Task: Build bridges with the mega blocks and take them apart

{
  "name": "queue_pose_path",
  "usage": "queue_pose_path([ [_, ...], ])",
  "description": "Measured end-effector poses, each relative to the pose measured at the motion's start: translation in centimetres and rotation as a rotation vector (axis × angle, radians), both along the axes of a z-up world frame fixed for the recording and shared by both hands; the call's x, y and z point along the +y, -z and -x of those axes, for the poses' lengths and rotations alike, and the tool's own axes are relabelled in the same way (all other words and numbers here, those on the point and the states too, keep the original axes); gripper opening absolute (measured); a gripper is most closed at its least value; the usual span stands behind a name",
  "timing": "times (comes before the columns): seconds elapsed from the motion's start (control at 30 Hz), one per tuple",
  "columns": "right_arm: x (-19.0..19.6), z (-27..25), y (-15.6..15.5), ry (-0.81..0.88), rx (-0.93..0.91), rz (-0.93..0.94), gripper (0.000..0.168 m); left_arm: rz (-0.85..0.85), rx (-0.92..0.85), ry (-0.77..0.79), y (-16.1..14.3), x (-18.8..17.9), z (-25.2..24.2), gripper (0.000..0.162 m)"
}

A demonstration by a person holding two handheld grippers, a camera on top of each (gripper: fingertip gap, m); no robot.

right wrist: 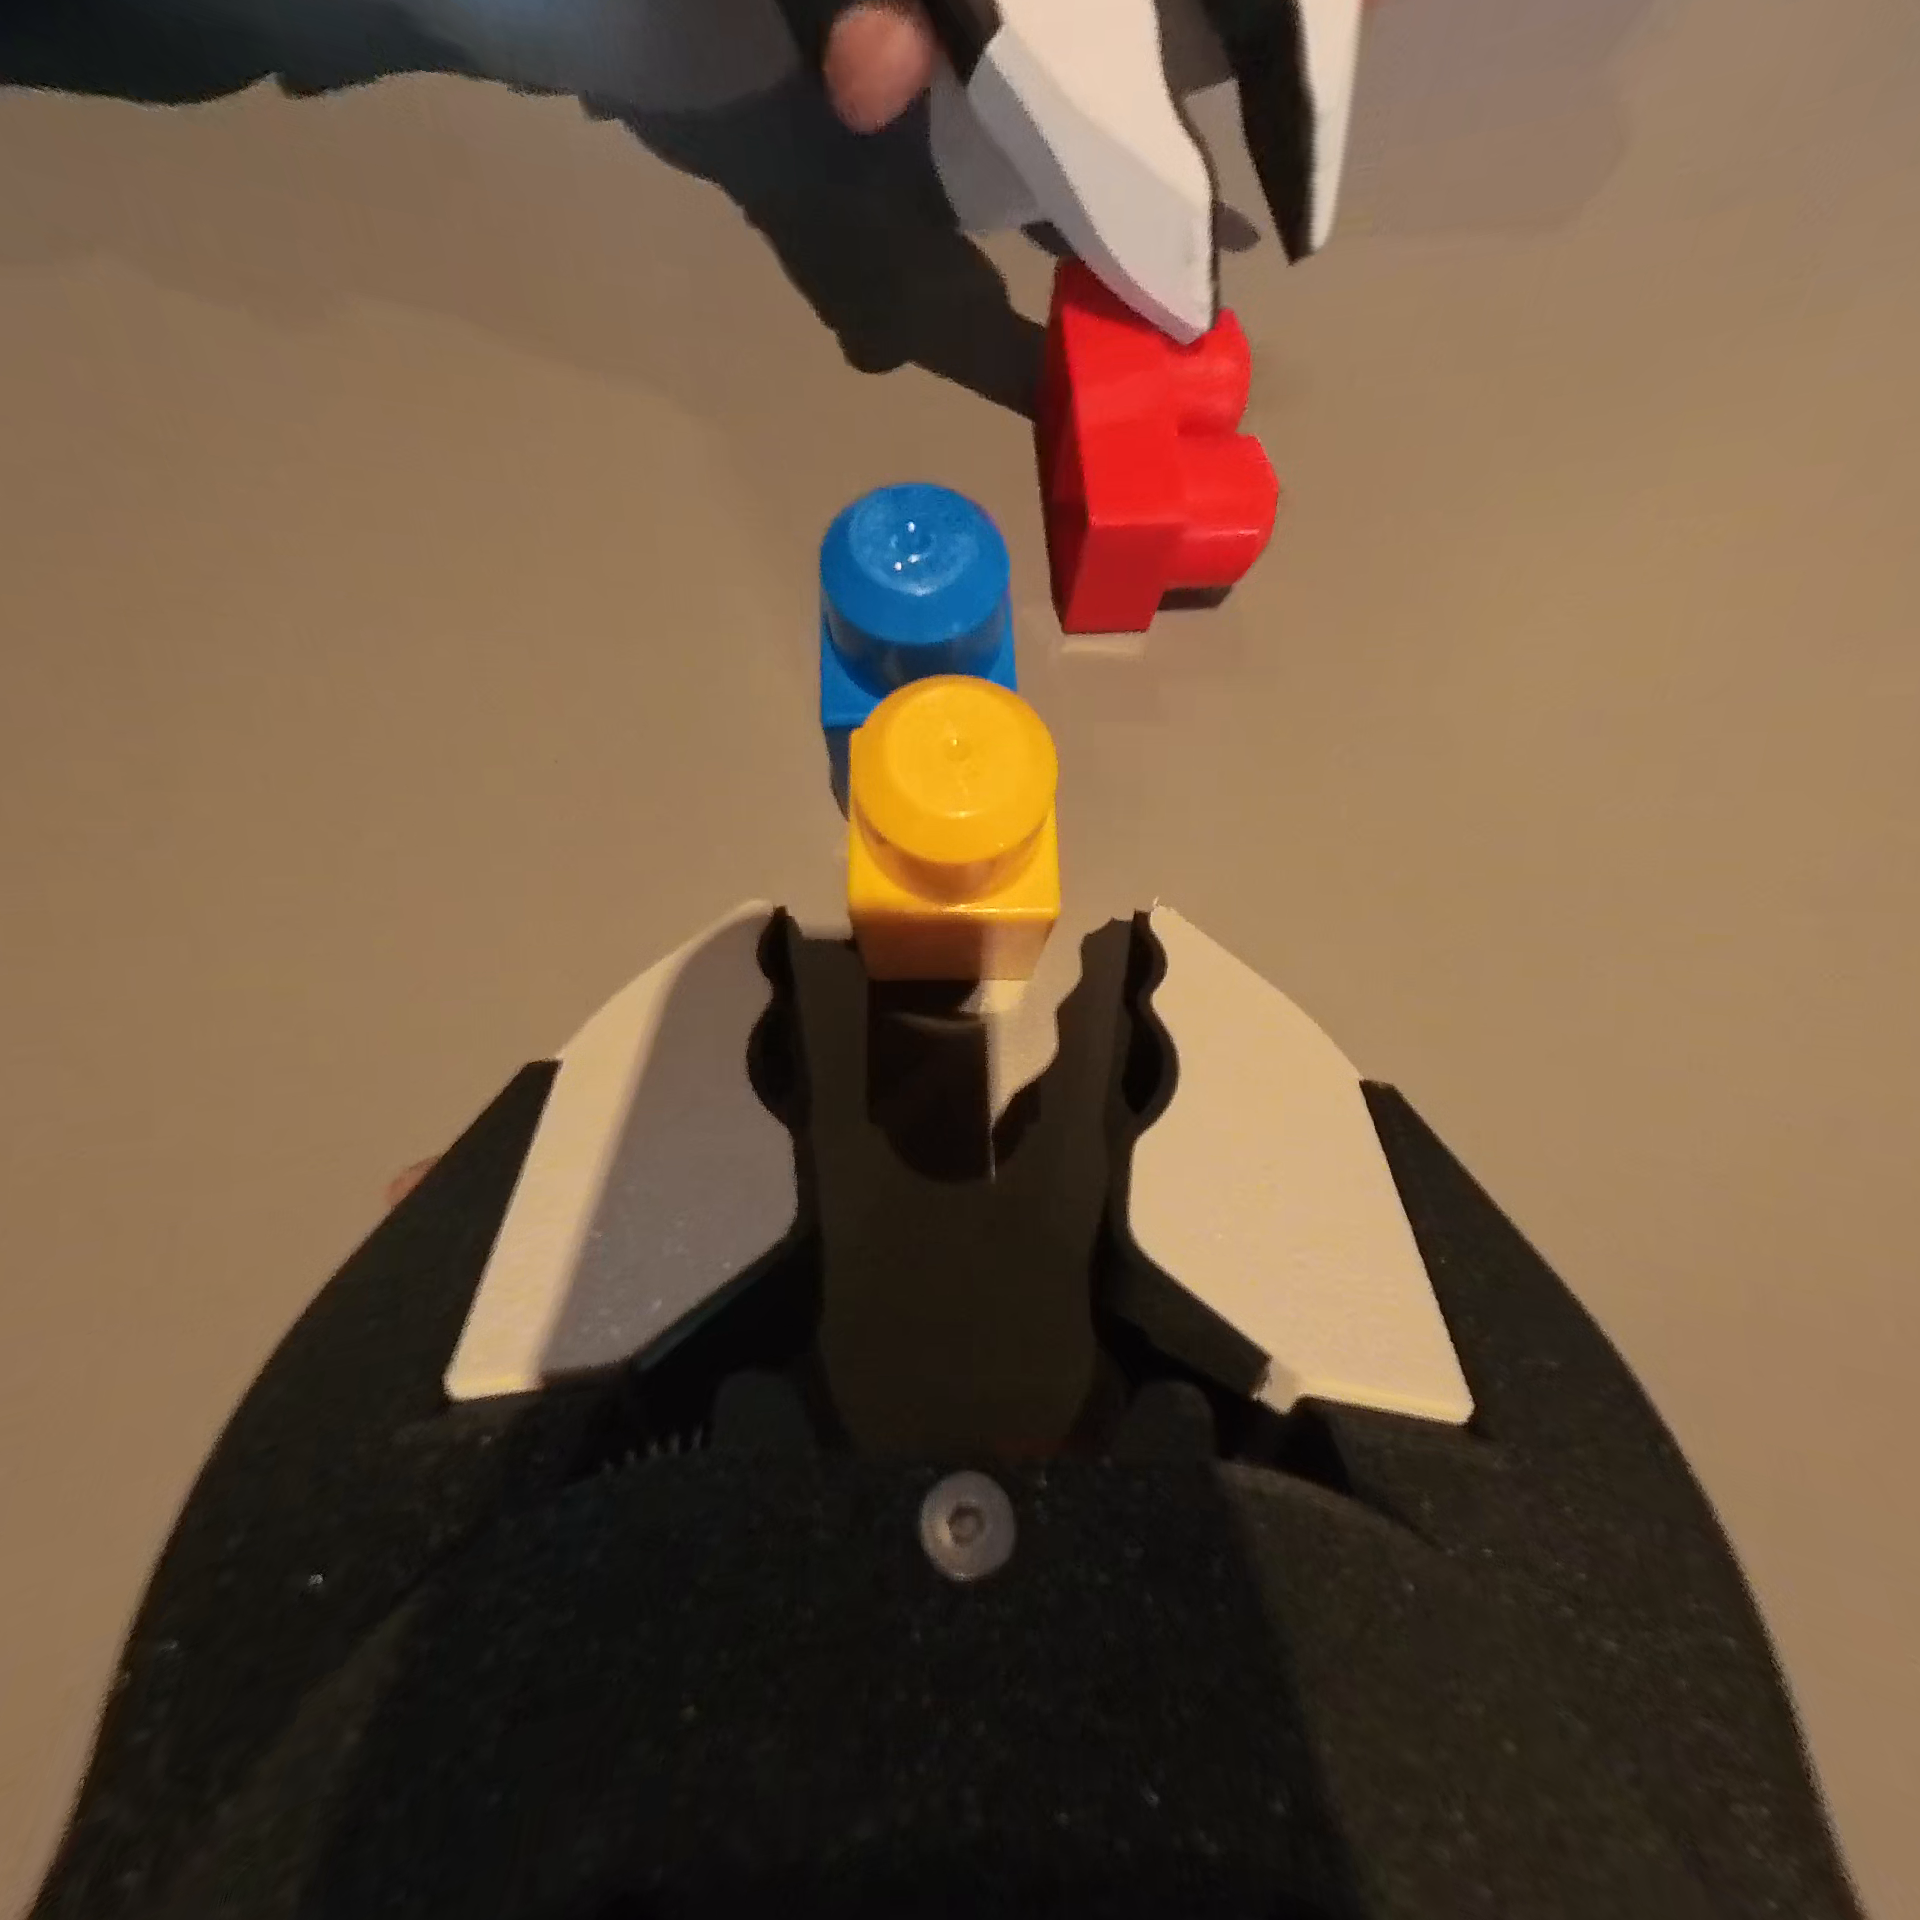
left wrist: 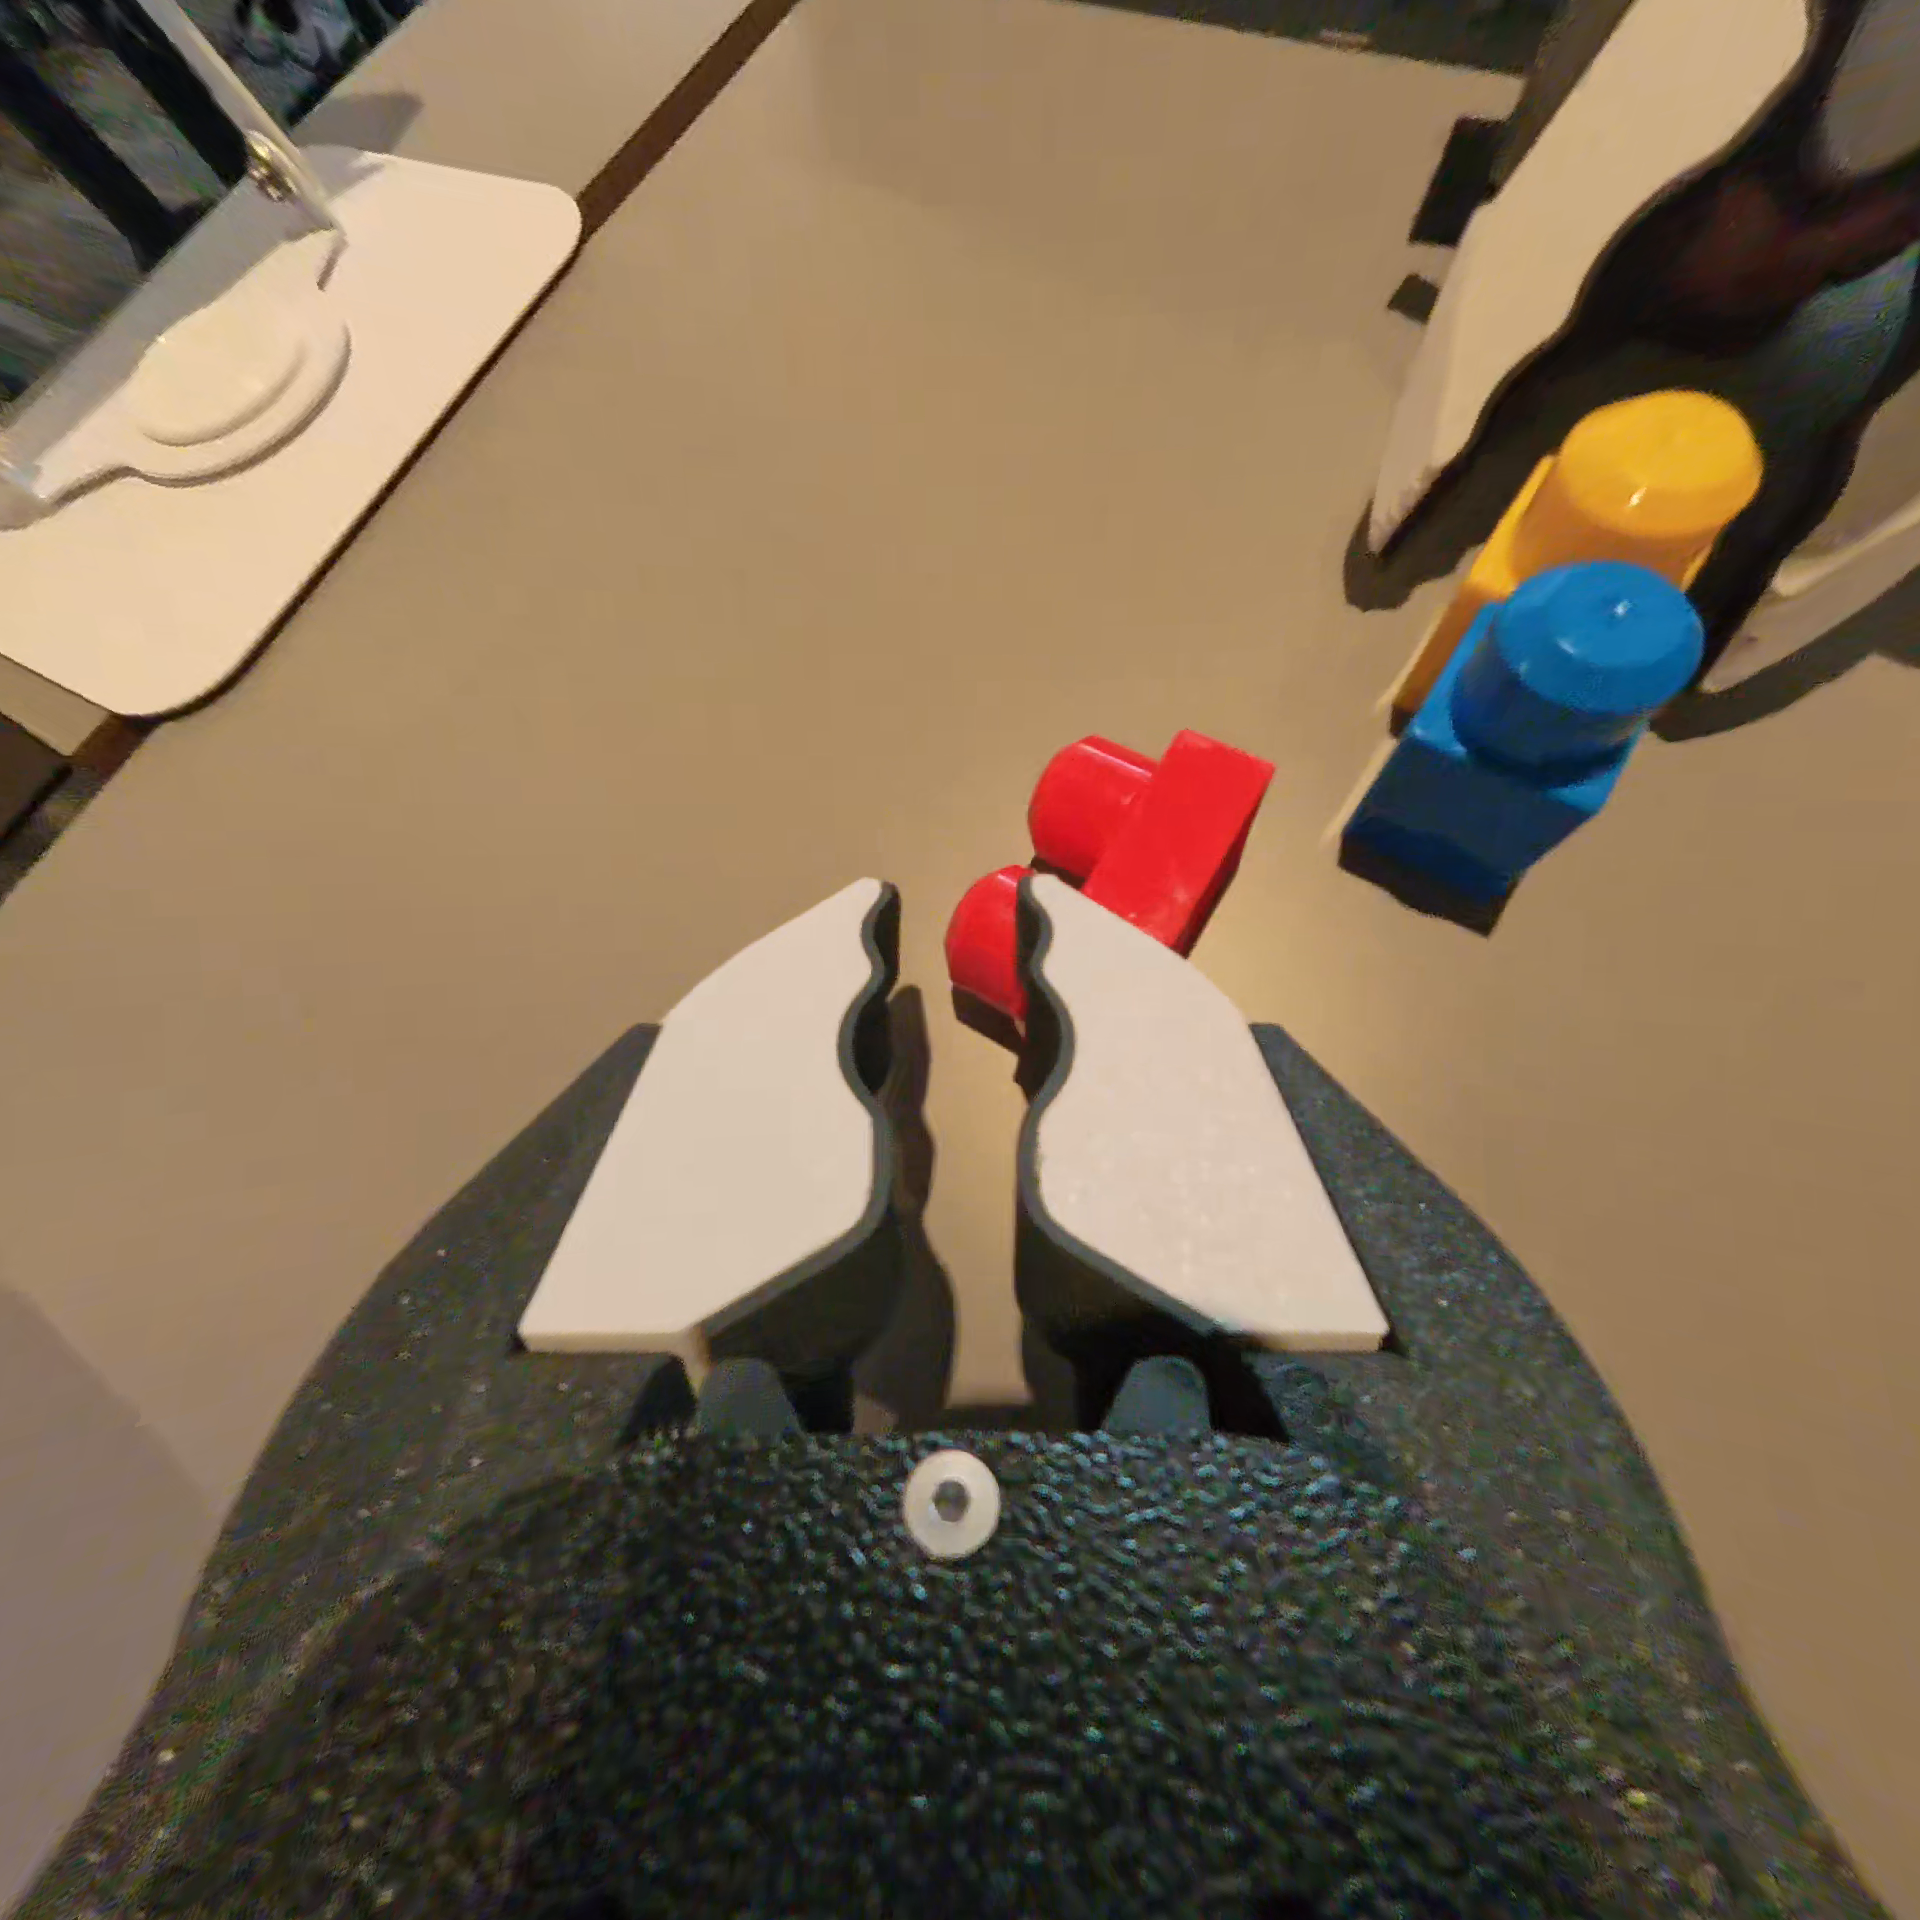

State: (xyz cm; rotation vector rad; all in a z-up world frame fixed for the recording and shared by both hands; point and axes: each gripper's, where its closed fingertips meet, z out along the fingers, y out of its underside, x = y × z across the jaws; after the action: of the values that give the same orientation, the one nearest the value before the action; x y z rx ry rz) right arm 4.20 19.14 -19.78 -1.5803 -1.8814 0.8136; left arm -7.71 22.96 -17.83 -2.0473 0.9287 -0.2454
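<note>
A red two-stud block (left wrist: 1153,831) lies on its side on the beige table; it also shows in the right wrist view (right wrist: 1132,478). My left gripper (left wrist: 954,902) is open with a narrow gap and nothing between its fingers. Its right fingertip sits over one red stud. In the right wrist view, the left gripper (right wrist: 1247,286) touches the block's far end from above. A blue one-stud block (right wrist: 904,603) and a yellow one-stud block (right wrist: 951,831) stand upright close together. My right gripper (right wrist: 956,920) is wide open, its tips on either side of the yellow block's base.
A white flat stand base (left wrist: 260,416) with a clear upright post lies at the left table edge. A person's fingertip (right wrist: 873,62) shows behind the left gripper. The right gripper's white fingers (left wrist: 1475,312) flank the yellow (left wrist: 1621,499) and blue (left wrist: 1496,748) blocks. My right fingertips sit around 12 centimetres from my left ones.
</note>
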Motion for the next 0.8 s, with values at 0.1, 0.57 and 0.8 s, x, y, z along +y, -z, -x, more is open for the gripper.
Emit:
queue_pose_path([
  [0.1, 0.0, 0.0, 0.0, 0.002, 0.000, 0.003, 0.062, -0.056, 0.067, -0.016, -0.2, -1.2, 0.1, 0.021],
  [0.57, 0.0, 0.1, 0.3, 0.004, -0.020, -0.023, 0.060, -0.021, 0.054, -0.067, -0.3, -3.9, -0.8, 0.022],
  [0.8, 0.0, 0.1, 0.4, 0.004, -0.023, -0.023, 0.060, -0.060, 0.187, -0.073, -0.3, -4.2, -1.6, 0.011],
])
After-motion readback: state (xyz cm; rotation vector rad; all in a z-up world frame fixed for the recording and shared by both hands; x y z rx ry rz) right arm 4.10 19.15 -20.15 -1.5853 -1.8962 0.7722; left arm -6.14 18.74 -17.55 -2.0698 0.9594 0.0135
